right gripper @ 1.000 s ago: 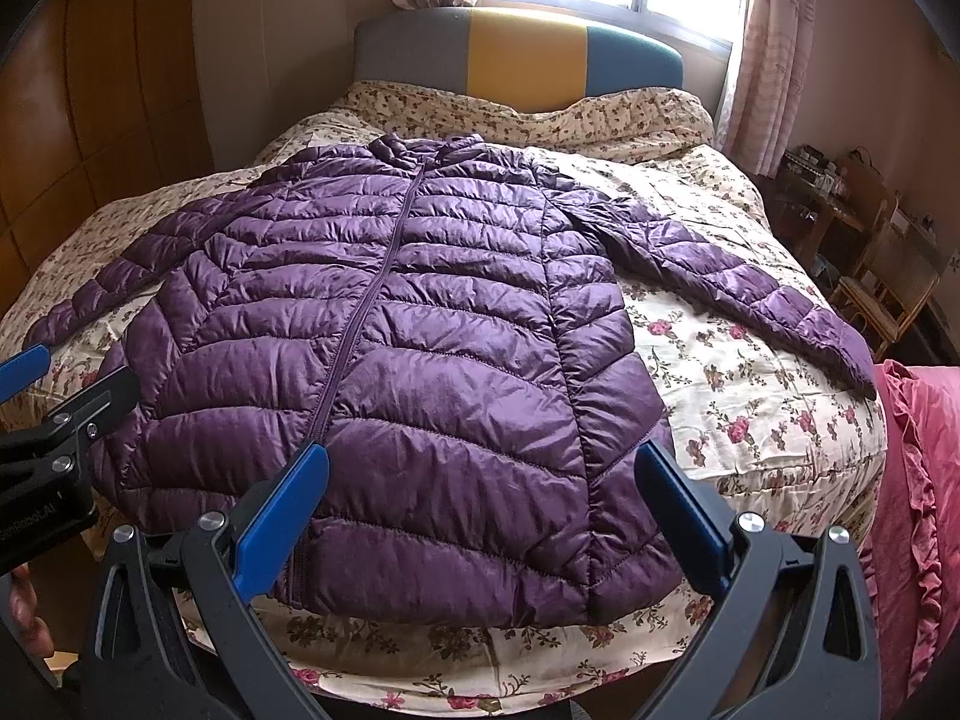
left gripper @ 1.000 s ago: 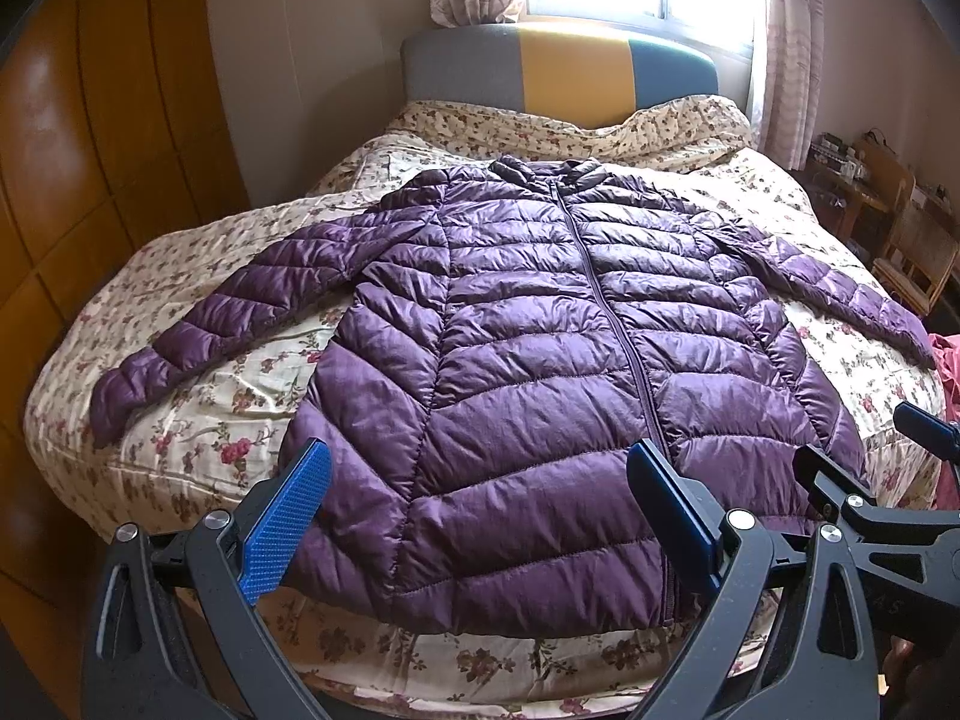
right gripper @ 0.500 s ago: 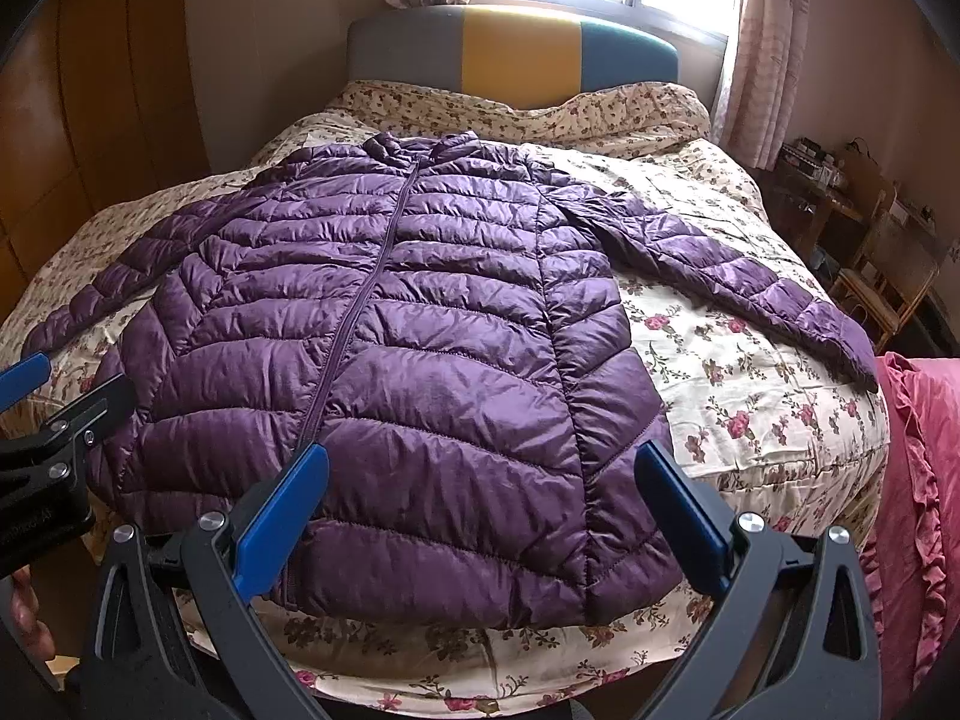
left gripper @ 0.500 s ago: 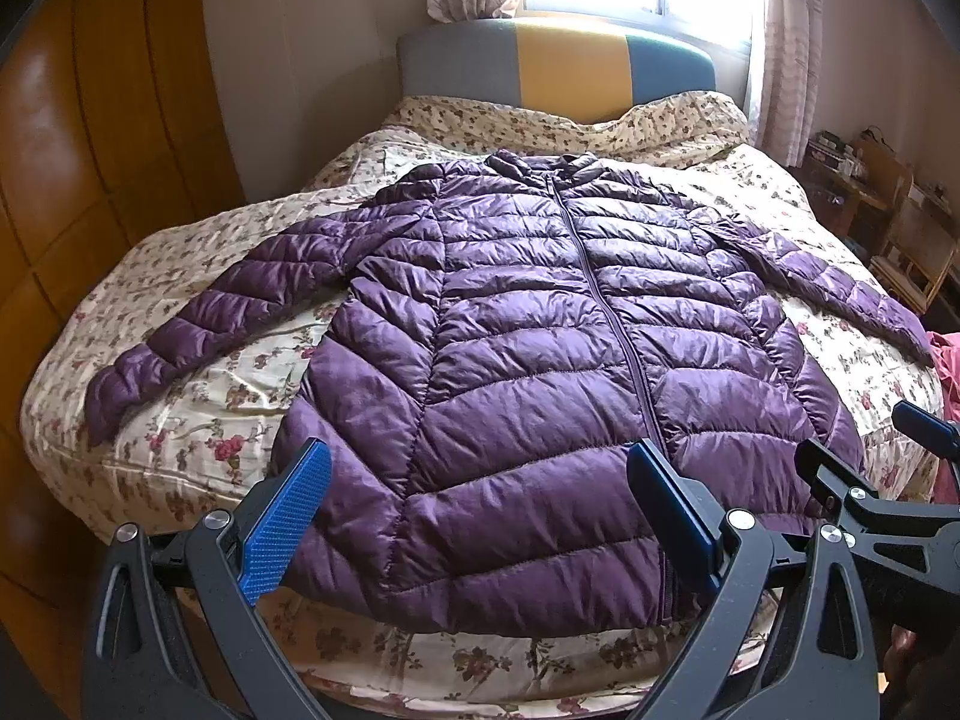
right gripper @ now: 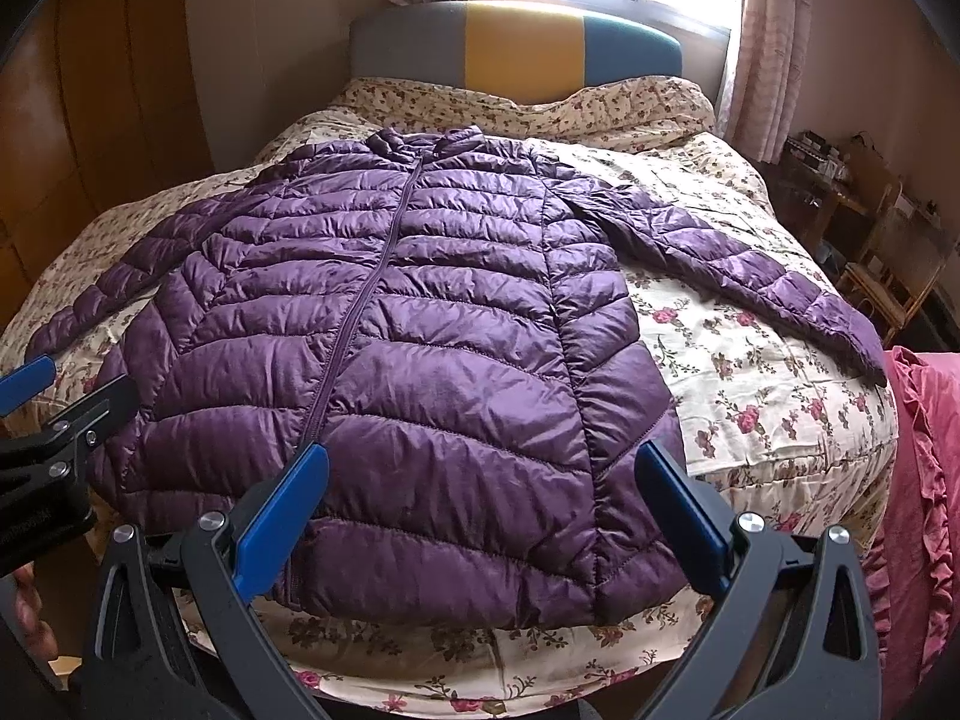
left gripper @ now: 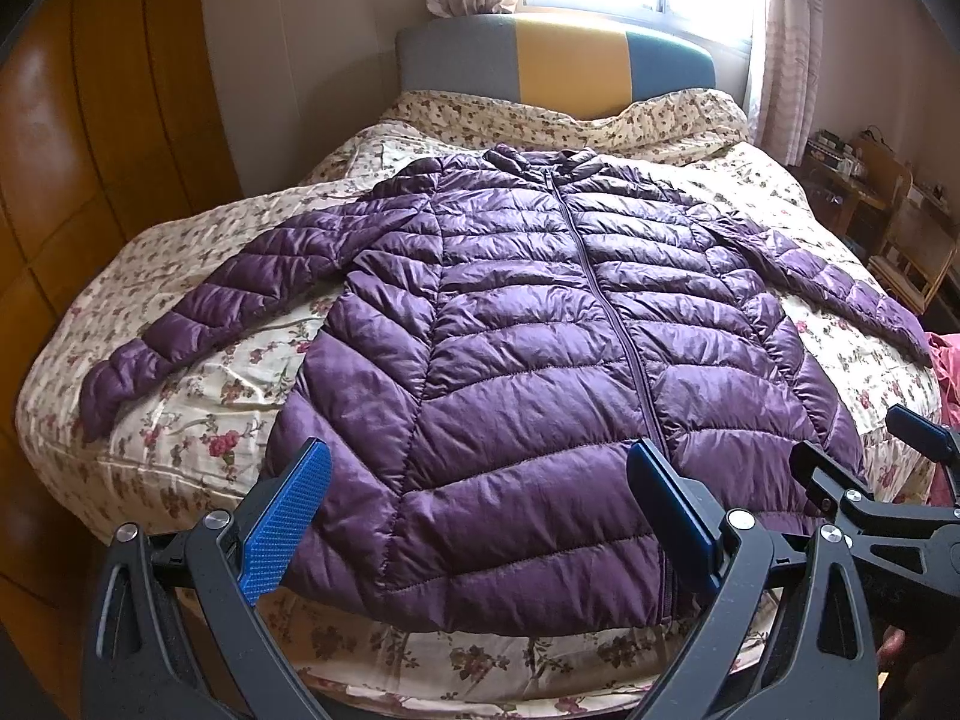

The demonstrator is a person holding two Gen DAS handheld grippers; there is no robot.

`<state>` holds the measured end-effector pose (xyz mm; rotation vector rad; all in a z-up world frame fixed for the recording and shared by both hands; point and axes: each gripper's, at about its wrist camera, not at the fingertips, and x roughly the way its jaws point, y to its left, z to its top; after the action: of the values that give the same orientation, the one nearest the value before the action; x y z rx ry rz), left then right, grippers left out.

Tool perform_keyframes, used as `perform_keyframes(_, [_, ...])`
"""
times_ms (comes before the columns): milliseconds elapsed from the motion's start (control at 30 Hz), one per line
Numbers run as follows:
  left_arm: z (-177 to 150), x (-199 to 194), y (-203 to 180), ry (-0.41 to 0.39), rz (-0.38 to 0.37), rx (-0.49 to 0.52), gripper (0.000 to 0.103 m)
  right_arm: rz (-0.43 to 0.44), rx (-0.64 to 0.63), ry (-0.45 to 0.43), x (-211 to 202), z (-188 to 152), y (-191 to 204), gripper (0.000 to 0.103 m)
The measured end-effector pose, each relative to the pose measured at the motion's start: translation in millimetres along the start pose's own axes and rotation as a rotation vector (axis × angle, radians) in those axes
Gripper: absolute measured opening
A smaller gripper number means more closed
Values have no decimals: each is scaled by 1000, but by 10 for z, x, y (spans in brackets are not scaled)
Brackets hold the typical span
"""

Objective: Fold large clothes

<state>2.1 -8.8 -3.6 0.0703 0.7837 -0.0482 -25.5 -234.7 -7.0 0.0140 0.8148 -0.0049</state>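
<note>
- Left wrist view: my left tool (left gripper: 480, 516) hangs over the foot end of the bed (left gripper: 180, 432), its two blue-padded fingers (left gripper: 285, 519) spread wide with nothing between them.
- The purple puffer jacket (left gripper: 540, 360) lies flat on the bed, front up and zipped, collar toward the headboard (left gripper: 558, 54) and hem toward me, at the near edge of the bed.
- The jacket's hem sits behind the gap between my left tool's fingers; the tool is not touching it.
- One sleeve runs out from the jacket toward the wooden wardrobe (left gripper: 90, 180) side; the other runs toward the side with the wooden chair (left gripper: 918, 246).
- My right tool (left gripper: 888, 456) shows at the jacket's chair-side hem corner, seen edge-on.
- Right wrist view: my right tool (right gripper: 483, 516) is also spread wide and empty, poised before the jacket (right gripper: 420, 330) hem, on the half away from the wardrobe.
- From here the zip runs from the collar down to the hem, close to my tool's wardrobe-side finger (right gripper: 279, 525).
- The sleeve on this side lies stretched across the floral bedcover (right gripper: 750, 372), its cuff near the pink ruffled fabric (right gripper: 924, 450) beside the bed.
- My left tool (right gripper: 54, 396) shows at the jacket's wardrobe-side hem corner, with fingertips of my hand (right gripper: 27, 612) below it.
</note>
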Motion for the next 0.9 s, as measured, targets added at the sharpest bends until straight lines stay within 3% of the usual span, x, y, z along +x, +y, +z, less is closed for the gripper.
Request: perform_keyframes(900, [25,117,-18,33,-19,10,98,-43,-15,28,116,-8,-32,101])
